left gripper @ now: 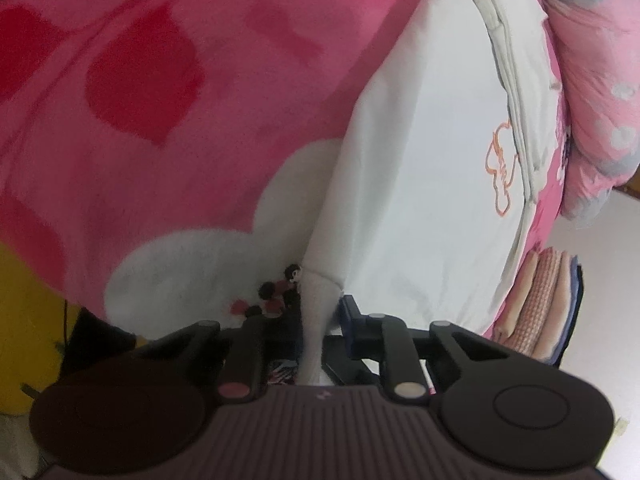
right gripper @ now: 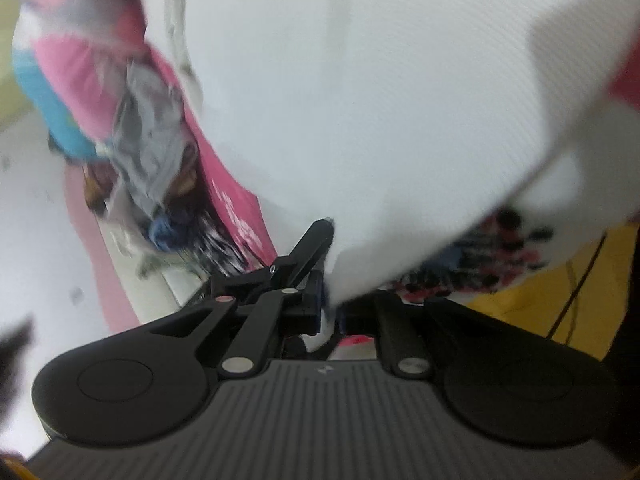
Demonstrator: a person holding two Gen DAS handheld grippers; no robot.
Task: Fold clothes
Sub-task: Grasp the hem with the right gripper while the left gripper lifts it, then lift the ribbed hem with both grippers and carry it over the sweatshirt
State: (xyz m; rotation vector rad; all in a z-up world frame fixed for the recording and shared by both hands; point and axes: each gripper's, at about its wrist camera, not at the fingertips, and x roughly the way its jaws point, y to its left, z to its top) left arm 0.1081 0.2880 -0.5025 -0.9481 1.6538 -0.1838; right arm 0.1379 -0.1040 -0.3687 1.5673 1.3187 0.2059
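A white garment (left gripper: 432, 168) with an orange outline print lies stretched over a pink blanket (left gripper: 160, 92) with red hearts and a white cloud shape. My left gripper (left gripper: 318, 320) is shut on a bunched corner of the white garment, which runs down between its fingers. In the right wrist view the same white garment (right gripper: 380, 100) fills most of the frame, blurred. My right gripper (right gripper: 330, 276) is shut on its lower edge, with cloth draped over the right finger.
A pink and grey quilt (left gripper: 600, 92) is heaped at the far right. Folded clothes (left gripper: 540, 304) are stacked at the bed's edge. A jumble of unfolded clothes (right gripper: 160, 168) lies left of the right gripper. Yellow surface (right gripper: 560, 296) with a cable shows at lower right.
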